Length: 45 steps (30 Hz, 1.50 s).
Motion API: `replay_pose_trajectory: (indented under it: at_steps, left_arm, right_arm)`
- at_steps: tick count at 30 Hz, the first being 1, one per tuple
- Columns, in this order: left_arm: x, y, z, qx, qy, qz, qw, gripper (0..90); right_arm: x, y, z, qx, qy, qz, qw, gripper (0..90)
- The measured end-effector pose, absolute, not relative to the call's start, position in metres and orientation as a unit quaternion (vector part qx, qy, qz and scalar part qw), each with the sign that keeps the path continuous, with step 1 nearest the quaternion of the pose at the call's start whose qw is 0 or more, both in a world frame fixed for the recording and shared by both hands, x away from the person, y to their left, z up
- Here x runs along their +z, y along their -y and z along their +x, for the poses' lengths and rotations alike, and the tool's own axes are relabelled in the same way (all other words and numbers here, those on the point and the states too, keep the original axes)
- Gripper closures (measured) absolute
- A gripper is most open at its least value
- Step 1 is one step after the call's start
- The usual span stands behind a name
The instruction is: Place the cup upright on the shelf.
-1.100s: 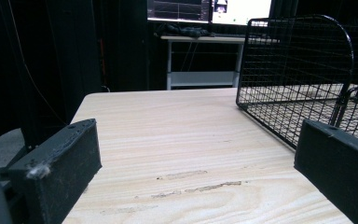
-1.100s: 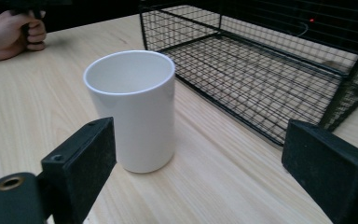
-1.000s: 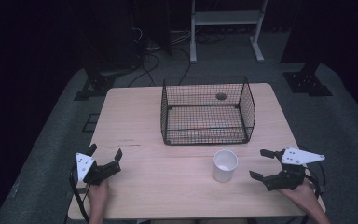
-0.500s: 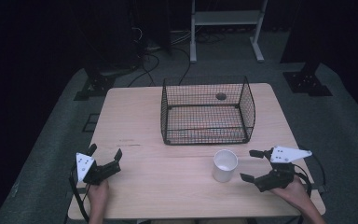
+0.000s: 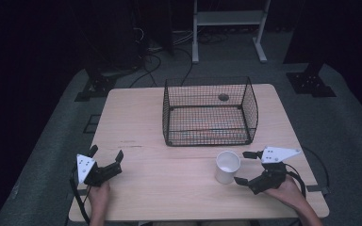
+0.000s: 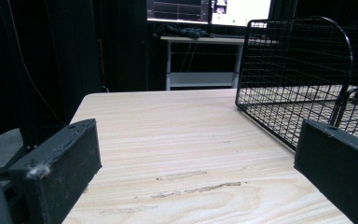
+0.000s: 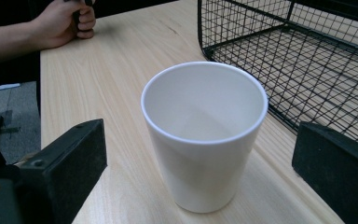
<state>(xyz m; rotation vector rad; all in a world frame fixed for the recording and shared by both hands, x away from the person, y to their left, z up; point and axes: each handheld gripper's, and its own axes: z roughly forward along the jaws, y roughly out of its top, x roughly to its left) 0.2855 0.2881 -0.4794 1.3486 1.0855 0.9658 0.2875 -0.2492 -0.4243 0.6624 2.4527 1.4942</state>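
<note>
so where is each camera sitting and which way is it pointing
High view: above the person's side, looking forward and down on the table; both hands, left tongs and right tongs show.
Left gripper view: on the left tongs, low over the wood, facing the wire basket; own jaws show.
Right gripper view: on the right tongs, facing the white cup; own jaws and the other hand show.
All share the basket.

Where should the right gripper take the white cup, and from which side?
Probably across the white cup's mid wall, from the person's right, where the right gripper already faces it with jaws open wider than the cup. It stands upright, empty and tapered toward the base, so a grip nearer the rim should slip less. The wire basket blocks the far side.
</note>
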Motion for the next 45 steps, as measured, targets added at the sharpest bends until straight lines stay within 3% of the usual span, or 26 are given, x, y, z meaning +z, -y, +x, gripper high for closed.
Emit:
replay_pose_trajectory:
  at_steps: [19,28,45]
  left_arm:
    - [-0.479,-0.288,0.285,0.406,-0.457,0.568,0.55,0.0]
    - [-0.48,-0.289,0.285,0.406,-0.457,0.568,0.551,0.0]
    - [-0.479,-0.289,0.285,0.405,-0.458,0.568,0.551,0.0]
  right_arm:
    - [-0.43,0.218,0.308,0.474,-0.848,0.218,0.093,2.4]
    - [-0.432,0.216,0.312,0.476,-0.85,0.211,0.083,17.8]
    - [-0.406,0.219,0.316,0.501,-0.84,0.201,0.059,18.9]
